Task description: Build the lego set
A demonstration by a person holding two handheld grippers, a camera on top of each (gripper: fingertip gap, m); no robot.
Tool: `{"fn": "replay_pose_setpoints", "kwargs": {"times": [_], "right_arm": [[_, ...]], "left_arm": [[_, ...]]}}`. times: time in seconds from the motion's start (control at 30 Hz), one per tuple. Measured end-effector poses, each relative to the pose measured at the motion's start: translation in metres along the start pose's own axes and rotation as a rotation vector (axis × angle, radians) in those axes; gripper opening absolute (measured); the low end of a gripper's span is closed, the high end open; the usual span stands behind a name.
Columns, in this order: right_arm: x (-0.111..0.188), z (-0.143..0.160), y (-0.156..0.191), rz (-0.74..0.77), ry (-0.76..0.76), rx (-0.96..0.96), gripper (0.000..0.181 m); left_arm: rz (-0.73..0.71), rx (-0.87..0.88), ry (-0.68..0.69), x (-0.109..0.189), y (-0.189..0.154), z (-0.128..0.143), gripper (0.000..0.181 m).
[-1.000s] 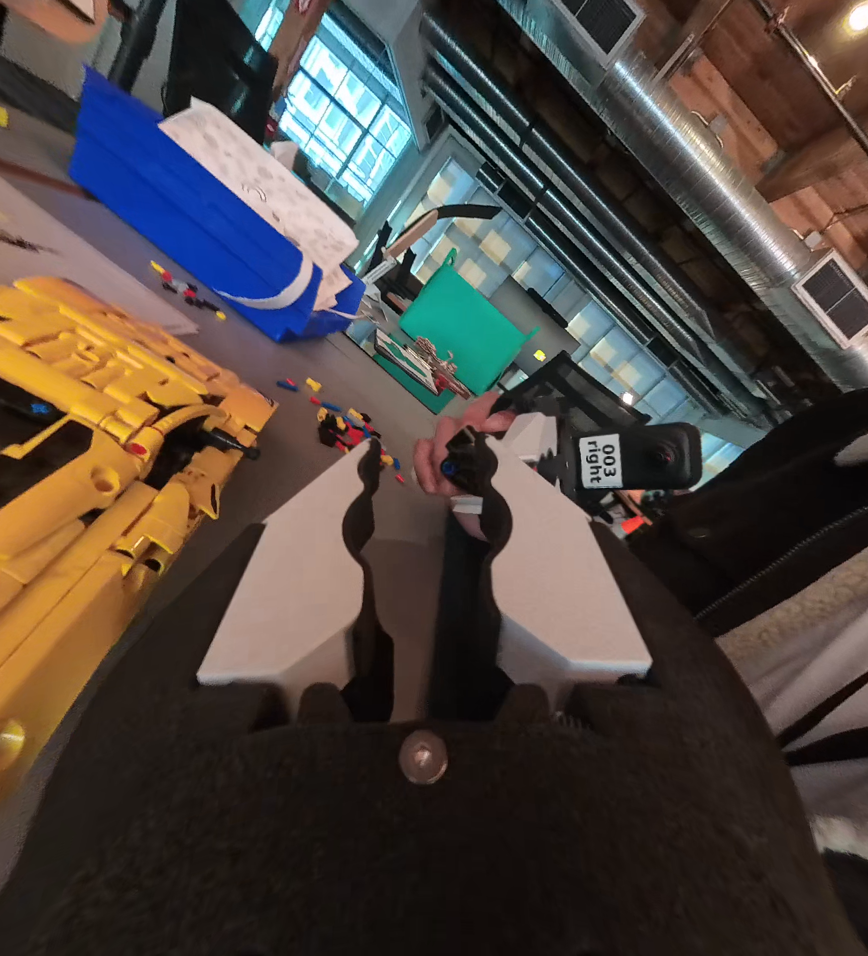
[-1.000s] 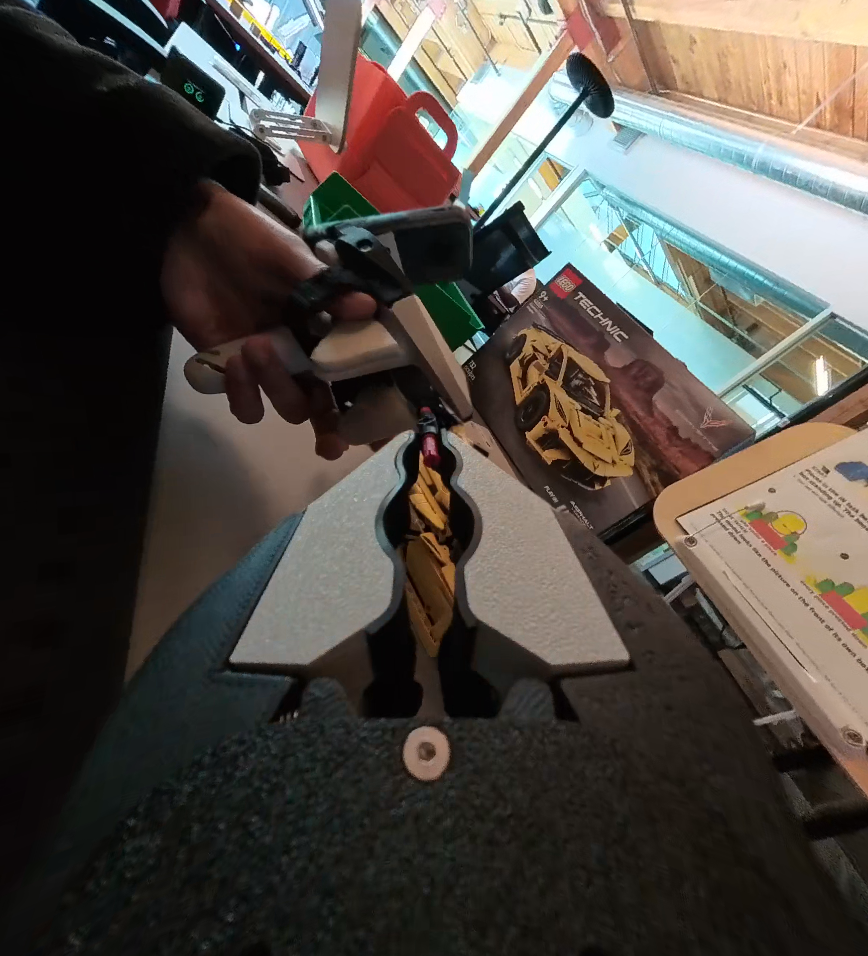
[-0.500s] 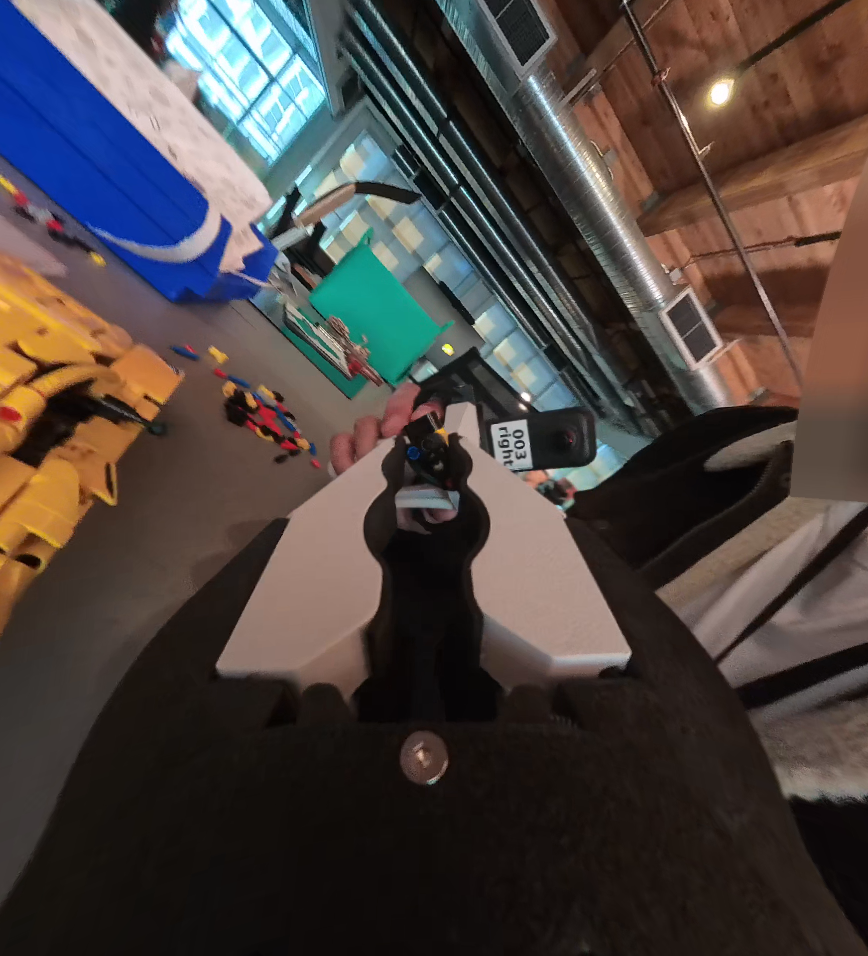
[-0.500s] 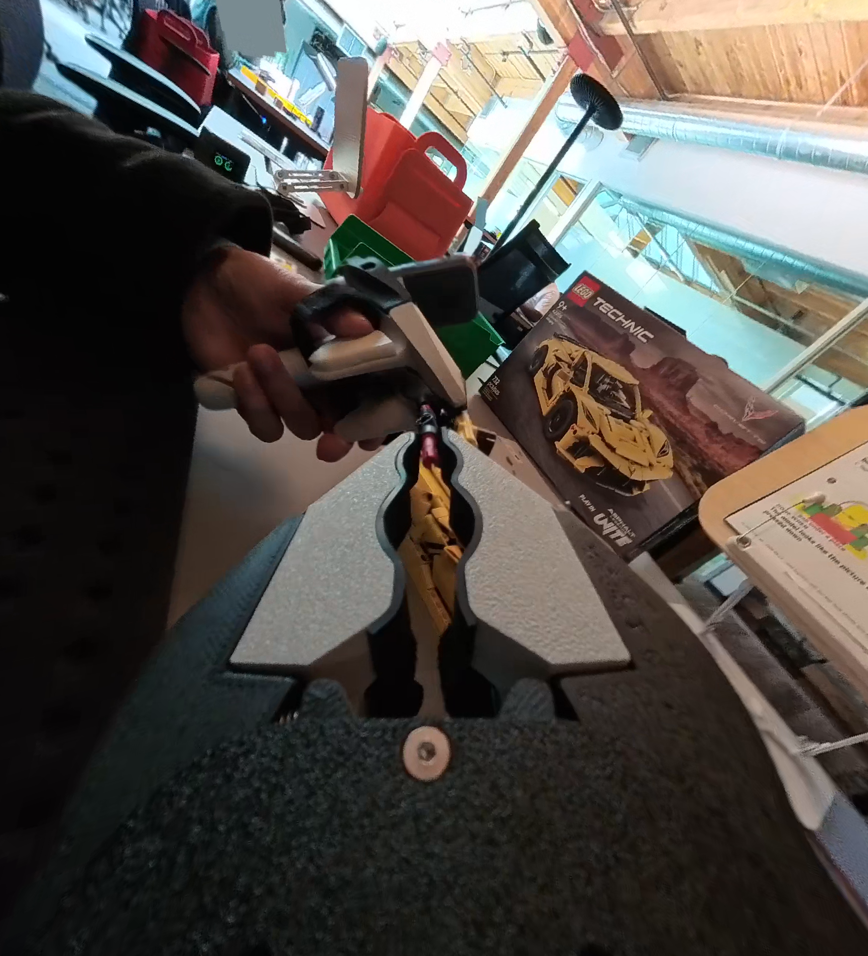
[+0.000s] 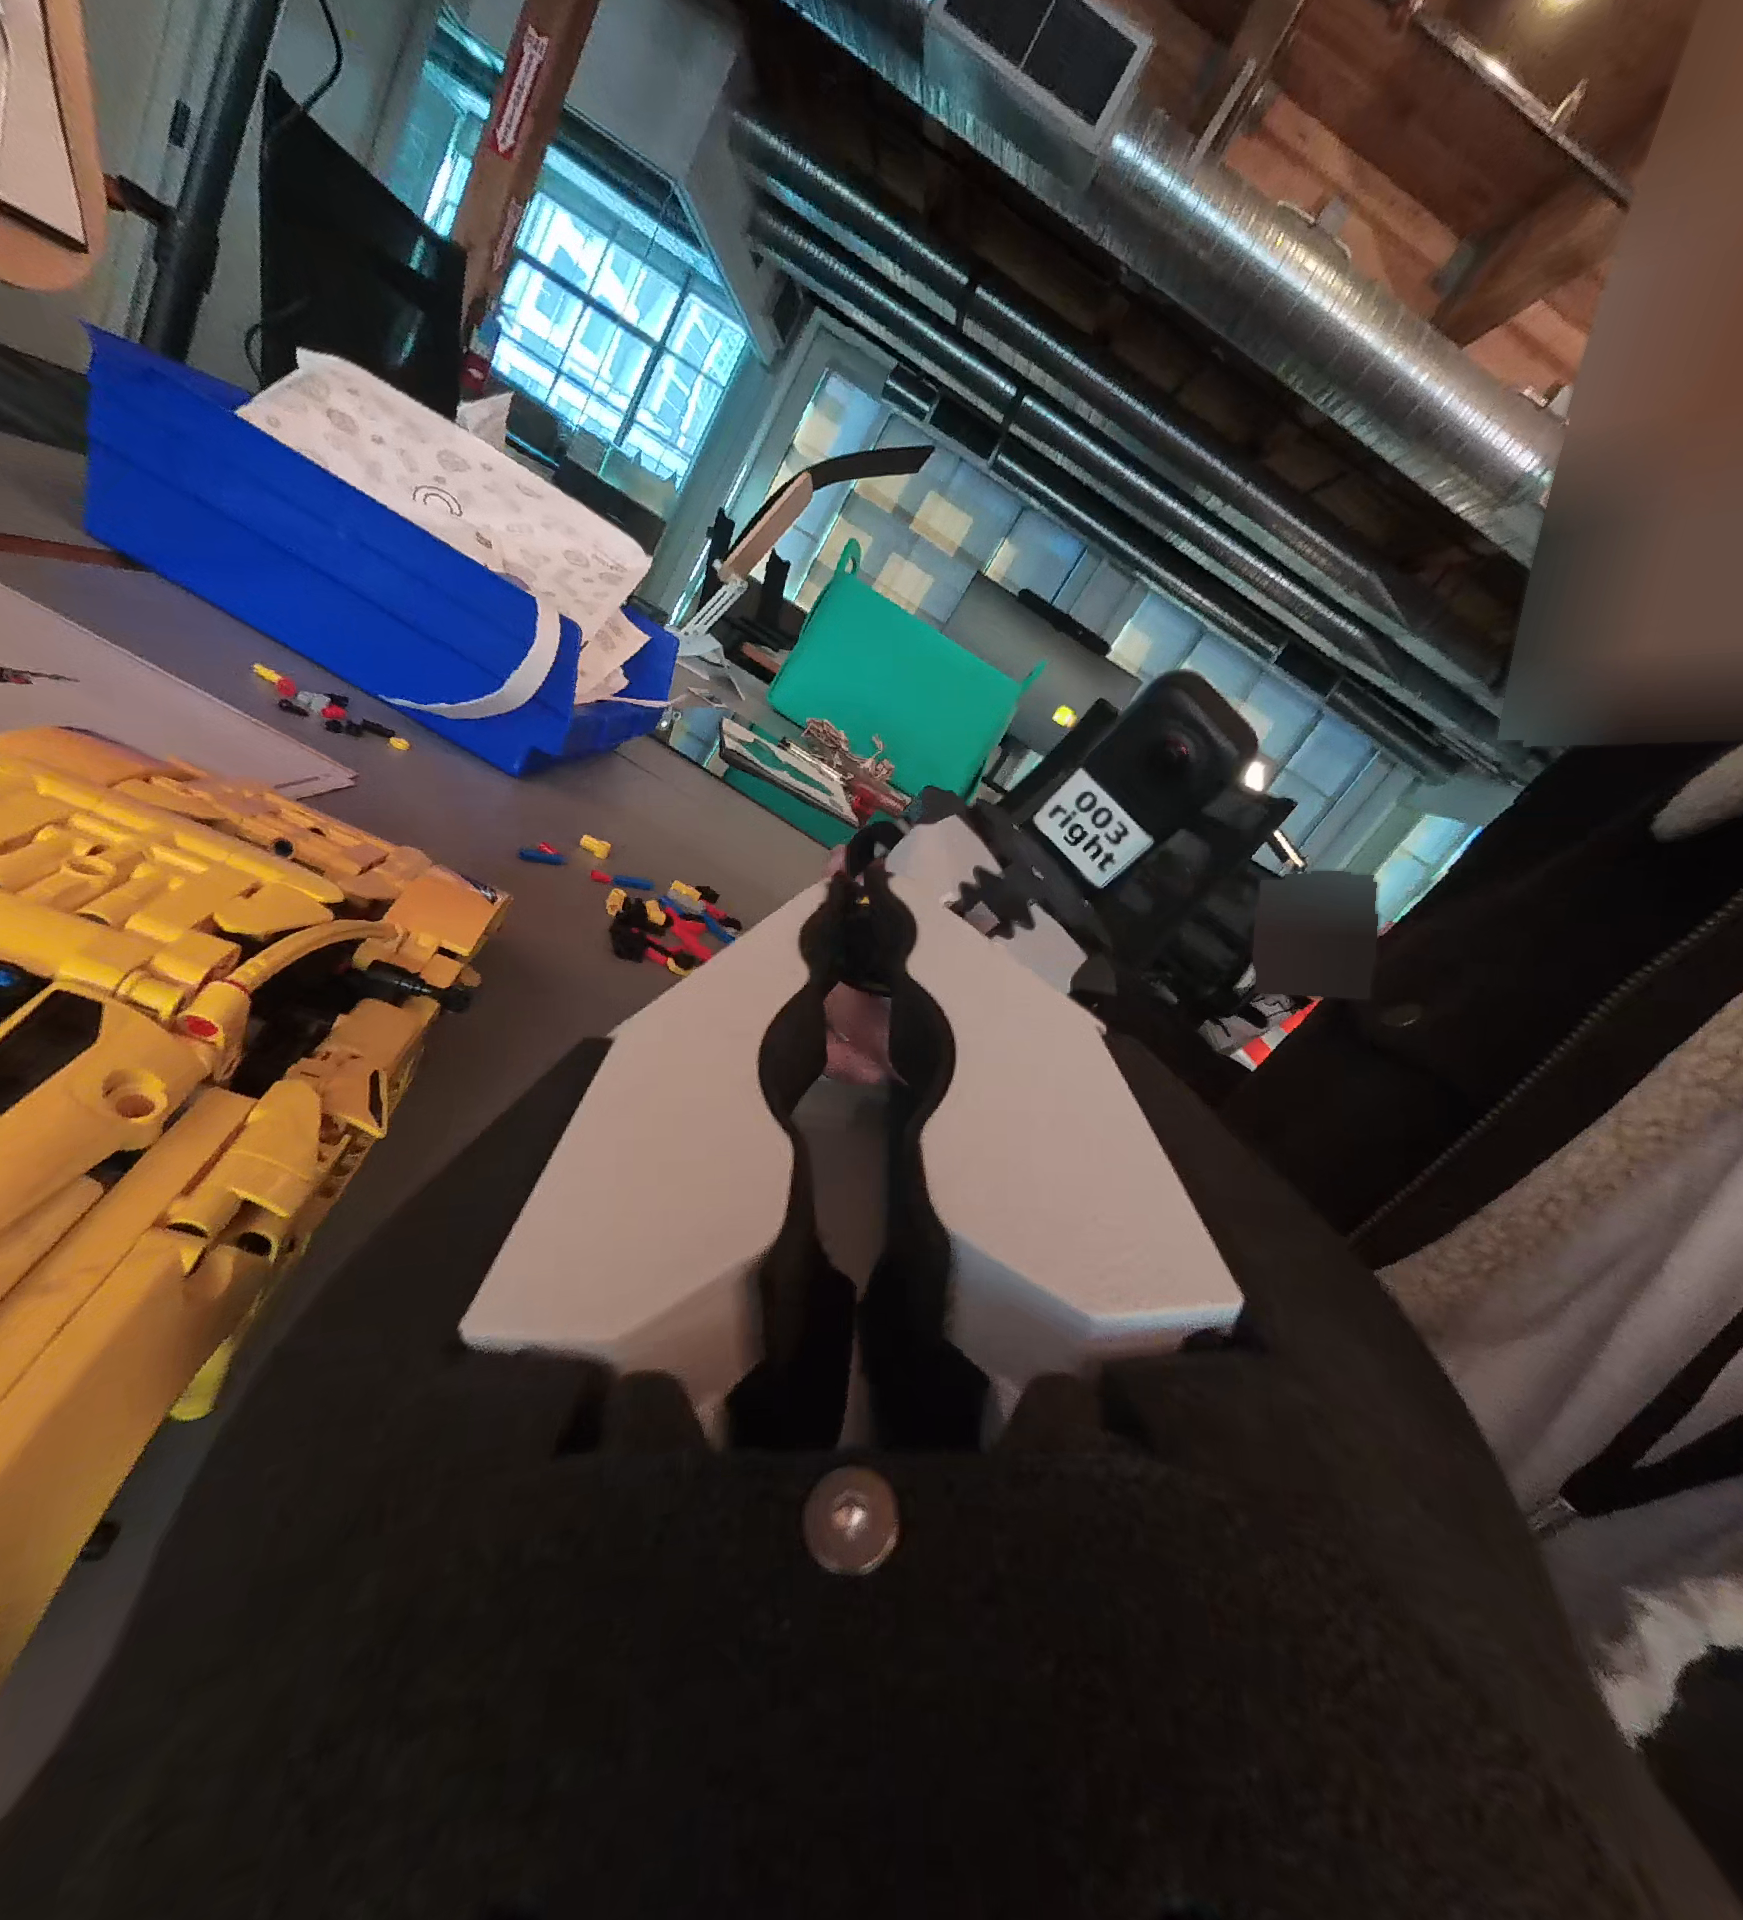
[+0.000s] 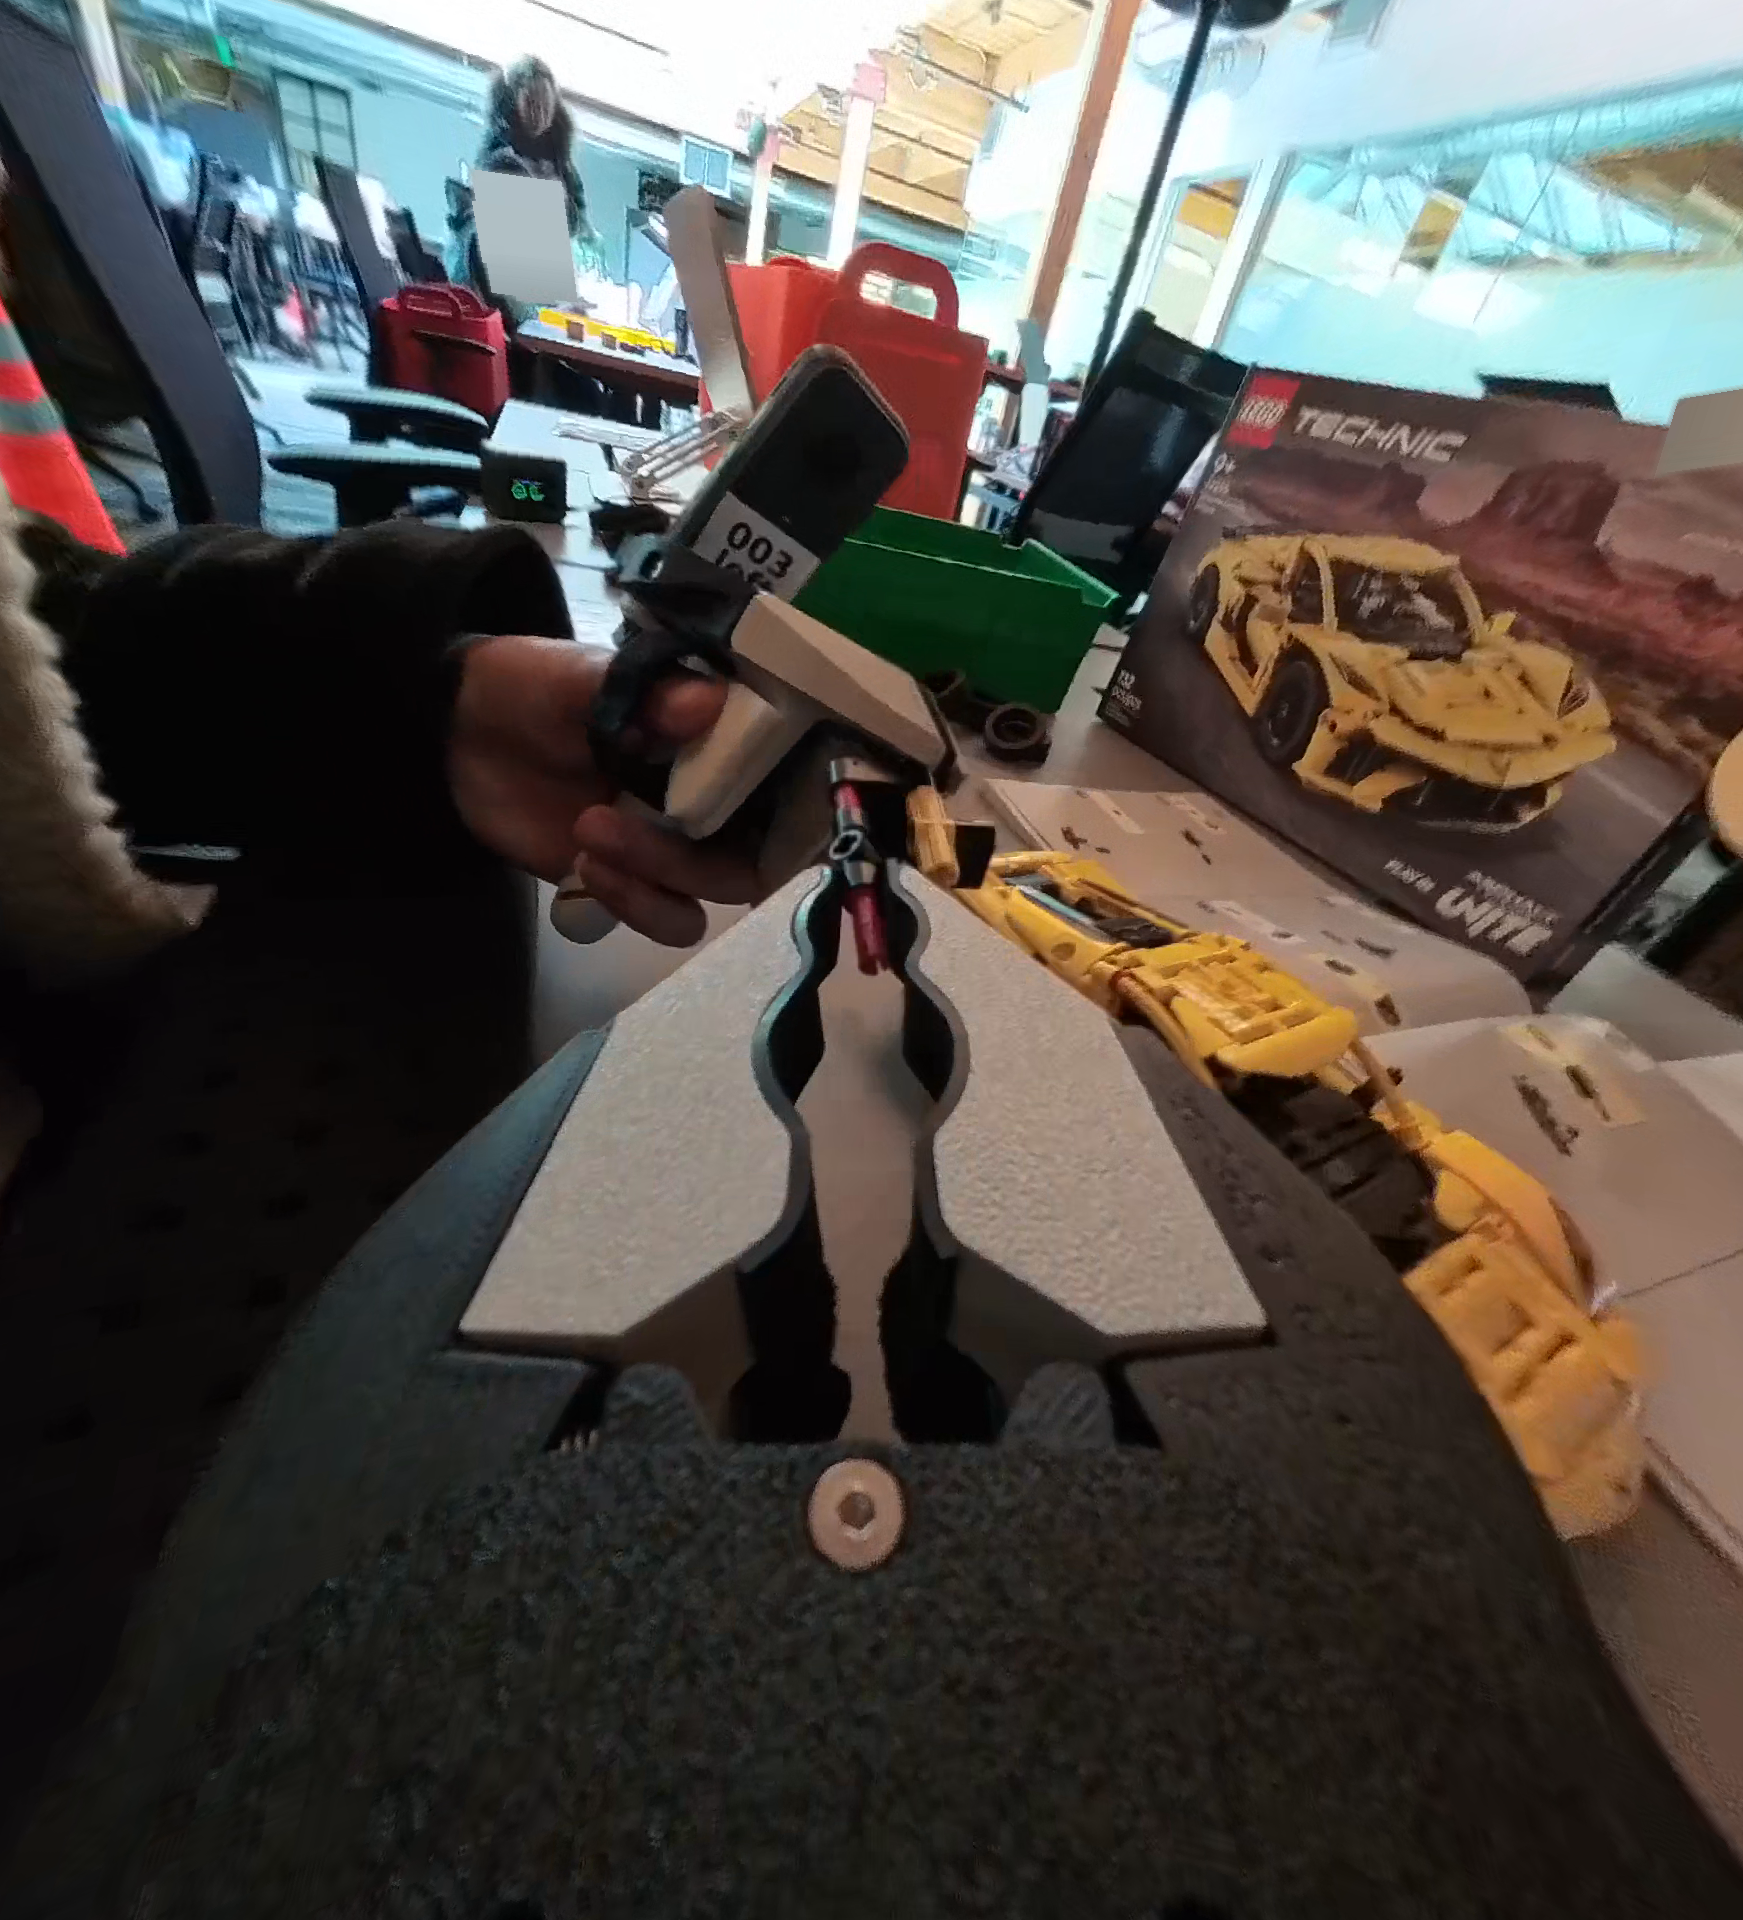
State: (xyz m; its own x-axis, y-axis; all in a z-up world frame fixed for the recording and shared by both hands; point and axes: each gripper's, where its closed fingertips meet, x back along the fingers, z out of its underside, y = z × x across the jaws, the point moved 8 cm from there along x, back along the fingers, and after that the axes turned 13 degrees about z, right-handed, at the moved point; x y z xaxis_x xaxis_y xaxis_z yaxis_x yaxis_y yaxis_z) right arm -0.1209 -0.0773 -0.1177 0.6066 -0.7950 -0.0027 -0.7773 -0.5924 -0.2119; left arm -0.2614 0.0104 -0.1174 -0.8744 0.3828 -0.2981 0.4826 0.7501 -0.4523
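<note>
The yellow lego car [image 5: 119, 997] lies on the grey table; it also shows in the right wrist view [image 6: 1262, 1049]. My right gripper [image 6: 856, 899] is shut on a red axle [image 6: 862, 914] with a small black connector on it, held above the table. My left gripper [image 5: 862, 899] is shut on a small black piece [image 5: 859, 920] with a yellow spot. In the right wrist view the left gripper [image 6: 908, 764] meets the axle's upper end, with a yellow and black piece [image 6: 940, 831] just beside its tips. The right gripper's body [image 5: 1095, 862] sits just beyond my left tips.
Loose small pieces [image 5: 669, 920] lie on the table past the car. A blue bin [image 5: 327, 561] with paper stands farther back. A green bin [image 6: 950, 613], the set's box [image 6: 1418, 665] and open instruction pages [image 6: 1210, 842] stand behind the car. A person's hand [image 6: 534, 769] holds the left gripper. The tips of both grippers are at nearly the same place.
My left gripper has gone from open to shut on the small piece at the axle's end. The right gripper has kept the red axle. Both views have swung towards level.
</note>
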Motion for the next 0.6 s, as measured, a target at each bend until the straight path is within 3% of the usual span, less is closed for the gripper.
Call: {"fn": "replay_pose_setpoints", "kwargs": {"times": [0.1,0.23,0.3,0.4,0.5,0.6], "right_arm": [[0.001,-0.001,-0.003,-0.025,-0.005,-0.061,0.007],[0.005,-0.004,0.001,-0.032,-0.021,0.062,0.005],[0.007,-0.006,0.002,-0.032,-0.027,0.116,0.005],[0.009,-0.009,-0.003,-0.076,-0.007,0.067,0.005],[0.01,-0.013,-0.006,-0.097,-0.033,0.036,0.005],[0.009,-0.01,-0.002,-0.111,-0.003,0.078,0.005]], "left_arm": [[-0.004,-0.023,-0.005,-0.002,-0.002,0.0,0.004],[0.028,0.009,0.034,-0.001,0.0,0.001,0.006],[0.033,-0.013,0.081,0.0,-0.003,-0.003,0.031],[0.035,-0.123,0.154,-0.001,-0.009,-0.007,0.049],[0.043,-0.228,0.25,-0.009,-0.016,-0.002,0.05],[0.073,-0.221,0.253,-0.014,-0.018,0.001,0.047]]}}
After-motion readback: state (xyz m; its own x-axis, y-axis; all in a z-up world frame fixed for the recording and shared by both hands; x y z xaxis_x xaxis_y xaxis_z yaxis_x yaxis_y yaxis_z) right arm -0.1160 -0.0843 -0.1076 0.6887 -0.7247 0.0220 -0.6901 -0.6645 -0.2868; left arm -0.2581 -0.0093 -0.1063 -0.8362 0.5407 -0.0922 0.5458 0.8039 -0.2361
